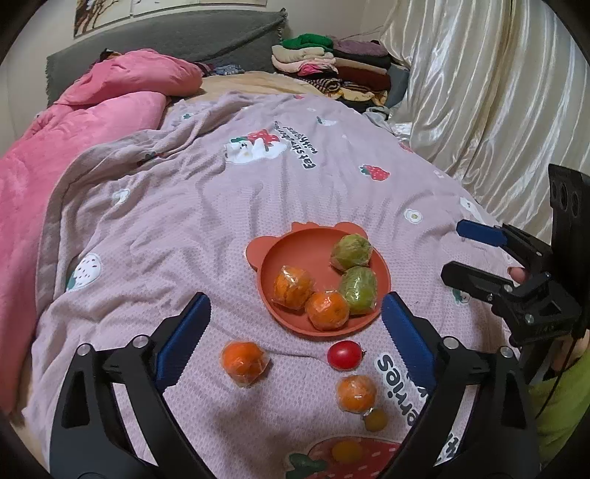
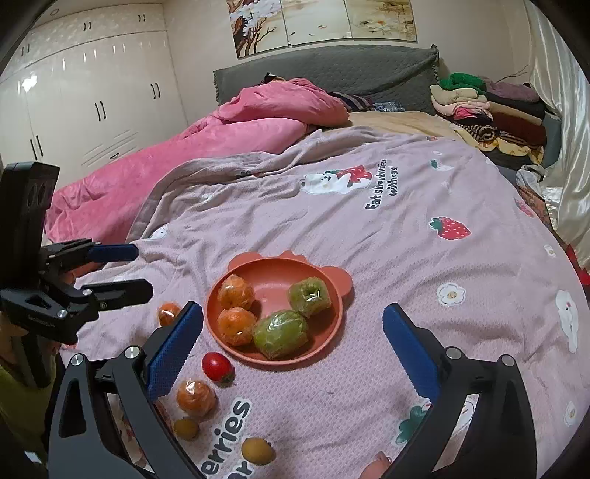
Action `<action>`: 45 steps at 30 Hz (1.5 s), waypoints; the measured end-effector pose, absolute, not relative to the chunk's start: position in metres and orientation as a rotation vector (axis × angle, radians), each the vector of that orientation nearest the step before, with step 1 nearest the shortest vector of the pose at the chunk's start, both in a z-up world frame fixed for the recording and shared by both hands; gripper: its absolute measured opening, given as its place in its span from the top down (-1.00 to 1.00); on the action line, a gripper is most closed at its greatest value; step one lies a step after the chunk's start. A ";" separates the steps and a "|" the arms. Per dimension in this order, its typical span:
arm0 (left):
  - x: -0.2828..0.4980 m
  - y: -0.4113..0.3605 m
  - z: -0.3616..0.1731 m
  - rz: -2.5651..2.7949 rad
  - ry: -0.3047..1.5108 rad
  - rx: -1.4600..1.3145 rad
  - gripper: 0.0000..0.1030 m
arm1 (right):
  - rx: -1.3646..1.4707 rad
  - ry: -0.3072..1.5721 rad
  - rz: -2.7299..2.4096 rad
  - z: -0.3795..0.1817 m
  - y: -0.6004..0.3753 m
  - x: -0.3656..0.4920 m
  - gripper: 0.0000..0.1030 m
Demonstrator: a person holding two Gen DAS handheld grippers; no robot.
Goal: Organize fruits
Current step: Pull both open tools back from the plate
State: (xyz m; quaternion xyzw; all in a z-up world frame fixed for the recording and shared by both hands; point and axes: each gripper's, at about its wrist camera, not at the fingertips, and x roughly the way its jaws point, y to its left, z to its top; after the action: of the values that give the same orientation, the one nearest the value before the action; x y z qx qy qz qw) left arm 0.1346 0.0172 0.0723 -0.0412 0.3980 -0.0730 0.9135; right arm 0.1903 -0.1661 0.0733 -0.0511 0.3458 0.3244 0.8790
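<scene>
Both your left gripper (image 1: pixel 295 331) and right gripper (image 2: pixel 293 335) hang wide open and empty, so next grasp the wrapped orange (image 1: pixel 243 363) at lower centre for the plate (image 1: pixel 295 250).

I read "Eat strawberries with bears!" on the lilac blanket (image 2: pixel 405 228), printed at about one o'clock from the plate (image 2: pixel 332 342). Nearer me, at six o'clock, larger letters spell "erries".

A bed (image 2: pixel 368 228) with a grey headboard (image 2: pixel 332 70) stands between white wardrobes (image 2: pixel 92 103) and cream curtains (image 1: pixel 479 92), with flower paintings (image 2: pixel 320 22) on the wall above it.
</scene>
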 end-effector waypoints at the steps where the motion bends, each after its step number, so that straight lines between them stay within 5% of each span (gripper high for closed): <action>1: 0.134 0.018 0.073 -0.150 0.819 -0.086 -0.72 | -0.108 0.722 0.678 0.073 -0.166 0.188 -0.91; 45: 0.099 0.039 0.065 -0.083 0.828 -0.094 -0.81 | -0.163 0.773 0.744 0.058 -0.142 0.139 -0.91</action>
State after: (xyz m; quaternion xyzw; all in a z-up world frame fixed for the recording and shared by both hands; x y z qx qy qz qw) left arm 0.0991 0.0387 0.0646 -0.0458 0.4021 -0.0402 0.9136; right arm 0.1389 -0.1418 0.0581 -0.0776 0.3678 0.3540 0.8564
